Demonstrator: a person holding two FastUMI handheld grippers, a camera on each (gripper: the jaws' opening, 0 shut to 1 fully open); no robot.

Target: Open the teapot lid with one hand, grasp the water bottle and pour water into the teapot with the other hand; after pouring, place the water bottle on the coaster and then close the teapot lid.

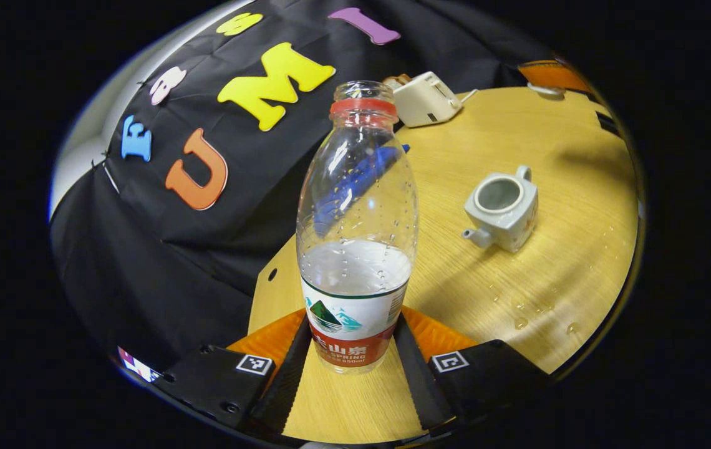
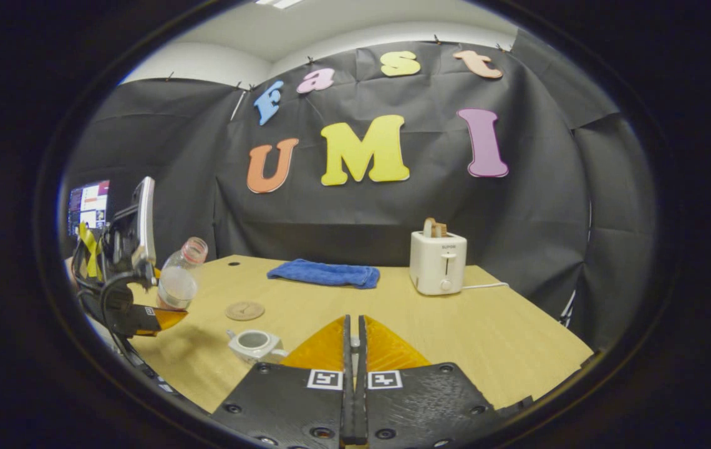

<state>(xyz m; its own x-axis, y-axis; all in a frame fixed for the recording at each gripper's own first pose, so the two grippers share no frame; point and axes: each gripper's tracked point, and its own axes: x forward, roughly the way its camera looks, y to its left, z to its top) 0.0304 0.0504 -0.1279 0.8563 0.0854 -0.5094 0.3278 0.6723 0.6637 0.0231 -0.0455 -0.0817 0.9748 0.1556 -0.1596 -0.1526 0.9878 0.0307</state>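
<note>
My left gripper (image 1: 352, 330) is shut on the lower part of a clear water bottle (image 1: 355, 237). The bottle has no cap, a red neck ring and is under half full. In the right gripper view that bottle (image 2: 181, 274) hangs tilted above the table's left side, held by the left gripper (image 2: 165, 313), to the left of the round coaster (image 2: 244, 310). The pale teapot (image 1: 502, 209) stands on the table with no lid on it, its mouth open (image 2: 254, 344). My right gripper (image 2: 353, 340) is shut above the table, with a small pale bit of the lid pinched between its tips.
A blue cloth (image 2: 324, 273) lies at the back of the wooden table (image 2: 486, 337), and a white toaster (image 2: 438, 262) with its cord stands at the back right. Water drops (image 1: 521, 321) dot the table near the teapot. A screen (image 2: 88, 206) glows at far left.
</note>
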